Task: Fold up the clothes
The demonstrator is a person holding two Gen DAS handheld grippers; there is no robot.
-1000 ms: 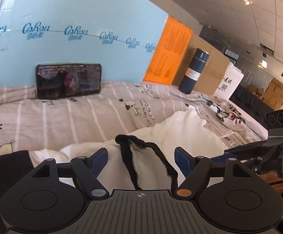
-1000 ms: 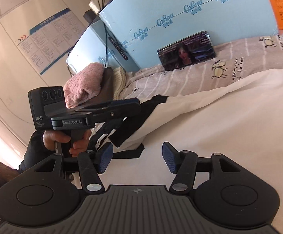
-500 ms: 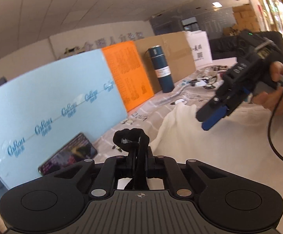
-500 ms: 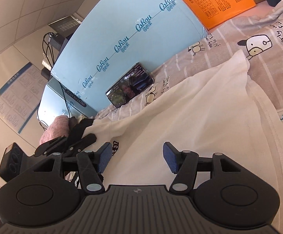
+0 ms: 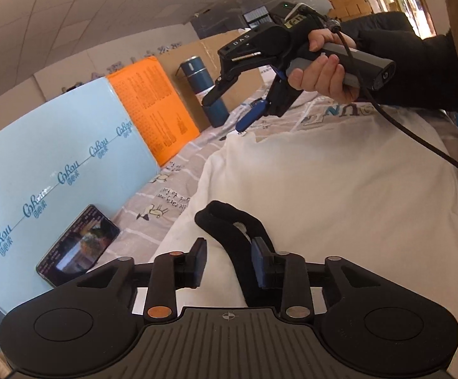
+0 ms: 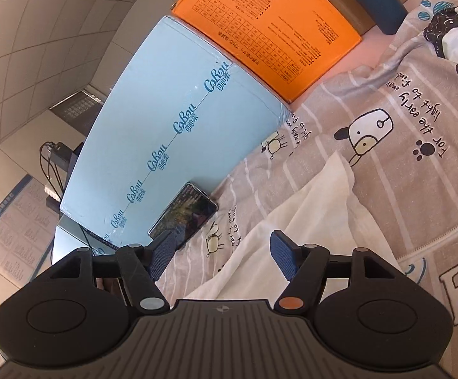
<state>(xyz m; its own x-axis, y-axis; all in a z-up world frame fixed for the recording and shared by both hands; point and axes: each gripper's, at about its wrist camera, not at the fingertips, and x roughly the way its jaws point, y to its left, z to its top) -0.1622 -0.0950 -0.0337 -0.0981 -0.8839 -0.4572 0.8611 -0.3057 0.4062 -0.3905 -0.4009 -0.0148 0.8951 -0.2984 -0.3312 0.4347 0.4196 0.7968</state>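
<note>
Striped cartoon-print bedding carries a cream-white garment with a black neckband, which lies slack between the just-reopened left claw; the right claw has just widened, empty.

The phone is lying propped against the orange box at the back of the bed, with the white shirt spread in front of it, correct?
Not quite. The phone leans against the light blue board, not the orange box, which stands further along beside that board. The right wrist view shows this plainly. The white shirt is spread in front, as you say.
</note>
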